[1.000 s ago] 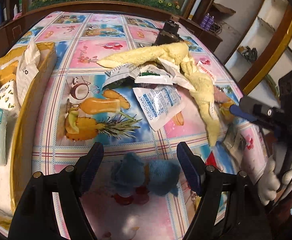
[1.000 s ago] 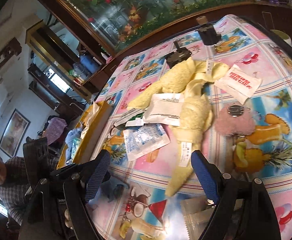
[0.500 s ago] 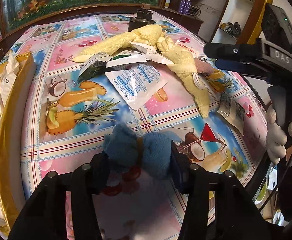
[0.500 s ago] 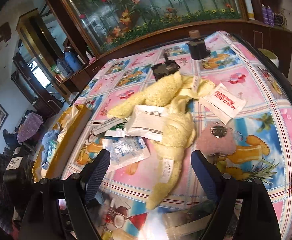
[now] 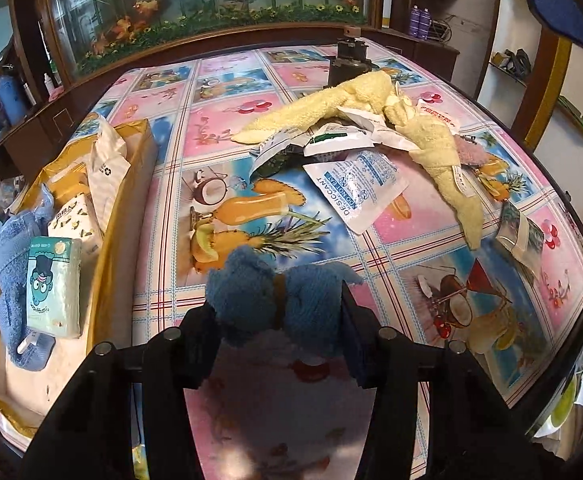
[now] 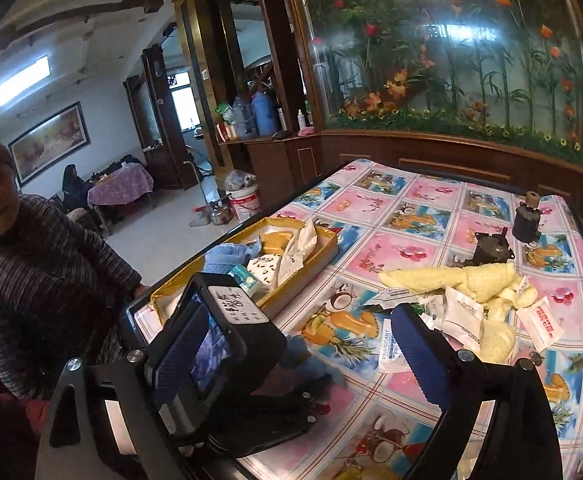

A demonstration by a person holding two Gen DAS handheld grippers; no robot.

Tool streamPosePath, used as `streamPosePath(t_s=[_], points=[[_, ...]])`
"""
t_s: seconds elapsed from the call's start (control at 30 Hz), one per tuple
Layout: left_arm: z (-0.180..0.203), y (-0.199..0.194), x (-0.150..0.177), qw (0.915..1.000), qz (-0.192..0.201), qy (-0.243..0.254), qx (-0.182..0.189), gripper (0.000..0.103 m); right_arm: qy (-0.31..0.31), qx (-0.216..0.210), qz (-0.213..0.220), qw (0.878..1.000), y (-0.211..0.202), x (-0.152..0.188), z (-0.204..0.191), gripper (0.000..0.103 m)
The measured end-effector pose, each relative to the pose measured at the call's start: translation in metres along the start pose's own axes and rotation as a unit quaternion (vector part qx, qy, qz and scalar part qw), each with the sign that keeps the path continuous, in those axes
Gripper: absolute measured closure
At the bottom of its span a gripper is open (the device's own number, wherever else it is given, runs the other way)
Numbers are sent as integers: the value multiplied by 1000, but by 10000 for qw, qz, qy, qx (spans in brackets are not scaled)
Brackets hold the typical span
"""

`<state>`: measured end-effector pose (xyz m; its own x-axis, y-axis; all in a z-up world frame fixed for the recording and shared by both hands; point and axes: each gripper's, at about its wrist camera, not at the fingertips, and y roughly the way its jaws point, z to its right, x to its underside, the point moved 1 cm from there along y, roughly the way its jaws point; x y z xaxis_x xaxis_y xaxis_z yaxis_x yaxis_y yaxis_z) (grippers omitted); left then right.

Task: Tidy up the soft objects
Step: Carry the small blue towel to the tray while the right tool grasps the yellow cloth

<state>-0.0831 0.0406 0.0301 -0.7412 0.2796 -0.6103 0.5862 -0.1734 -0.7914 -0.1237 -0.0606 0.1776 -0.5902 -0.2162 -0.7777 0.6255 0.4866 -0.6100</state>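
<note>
Jaws pinch blue fluffy toy [image 5: 279, 300] – left gripper [image 5: 277, 320] squeezes its two sides so it won't slip | right gripper [image 6: 295, 356] – jaws spread wide, nothing inside | yellow box [image 5: 123, 208] left of left jaws, likely where toy goes | yellow towel [image 5: 431, 136] far ahead on table [image 5: 431, 280]

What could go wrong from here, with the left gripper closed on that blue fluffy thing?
1. The left gripper pinches the blue fluffy item only at its compressible pile; it may slip out in transit.
2. The yellow tray is already crowded with a blue towel and packets, so a drop could land on the rim.
3. The open right gripper hangs close beside the left one; they could collide.
</note>
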Motion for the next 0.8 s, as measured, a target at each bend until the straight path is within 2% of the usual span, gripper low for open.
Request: streamPosePath(t_s=[0.07,0.13,0.27,0.33,0.4,0.53,0.6,0.73,0.77,0.8], points=[[-2,-4,2,10000,36,-16,-34,53,169,80,-15,9998,0,2,14,9],[-7,-9,2,9999,88,-94,-3,53,376,407,-9,9985,-3,4,36,9],[-27,-26,0,9973,268,-548,415,53,1069,1089,-123,9882,-2,13,114,10],[-38,-36,1,9943,383,-799,597,53,1568,1379,-282,9776,4,22,159,21],[-50,-45,1,9906,507,-1043,722,53,2000,1356,-451,9693,13,30,190,41],[-67,-55,5,9857,653,-1328,801,53,2180,1195,-671,9663,37,35,205,45],[-72,-55,7,9851,657,-1391,767,53,2088,1342,-866,9648,57,33,205,45],[-78,-58,12,9838,664,-1487,748,53,2082,1668,-1388,9537,98,39,215,44],[-80,-60,14,9836,679,-1507,722,53,1999,1853,-1459,9510,102,40,214,45],[-83,-62,16,9832,700,-1541,691,53,1941,1951,-1496,9497,105,41,213,51]])
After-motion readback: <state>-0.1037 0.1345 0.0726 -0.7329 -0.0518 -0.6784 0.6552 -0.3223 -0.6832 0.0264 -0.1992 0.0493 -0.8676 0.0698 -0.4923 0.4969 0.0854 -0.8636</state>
